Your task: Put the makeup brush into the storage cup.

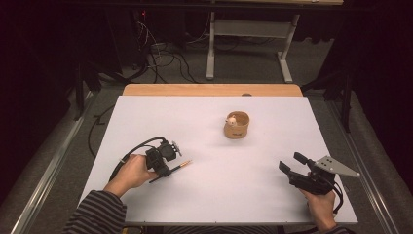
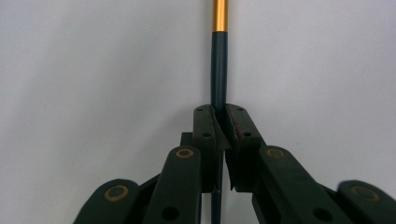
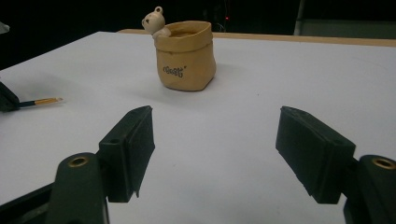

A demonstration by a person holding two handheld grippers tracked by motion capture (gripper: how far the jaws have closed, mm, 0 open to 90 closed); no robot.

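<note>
The white table [image 1: 214, 195] is under my hands. The tan pot [image 1: 236, 125] stands far of centre, a bear at its rim. My right claw [image 1: 291, 162], near right, gapes with nothing in it. My left claw [image 1: 168, 169], near left, is clamped on the pen [image 1: 178, 167], gold end pointing right.

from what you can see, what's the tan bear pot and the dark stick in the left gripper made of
Tan bag-shaped pot with a small bear at its rim: probably glazed ceramic or resin; moulded folds and a soft sheen, not cloth. Thin dark teal stick with a gold band: a smooth, slightly glossy shaft, likely painted wood or plastic; the band looks like metal, like a brush or pencil ferrule.
</note>
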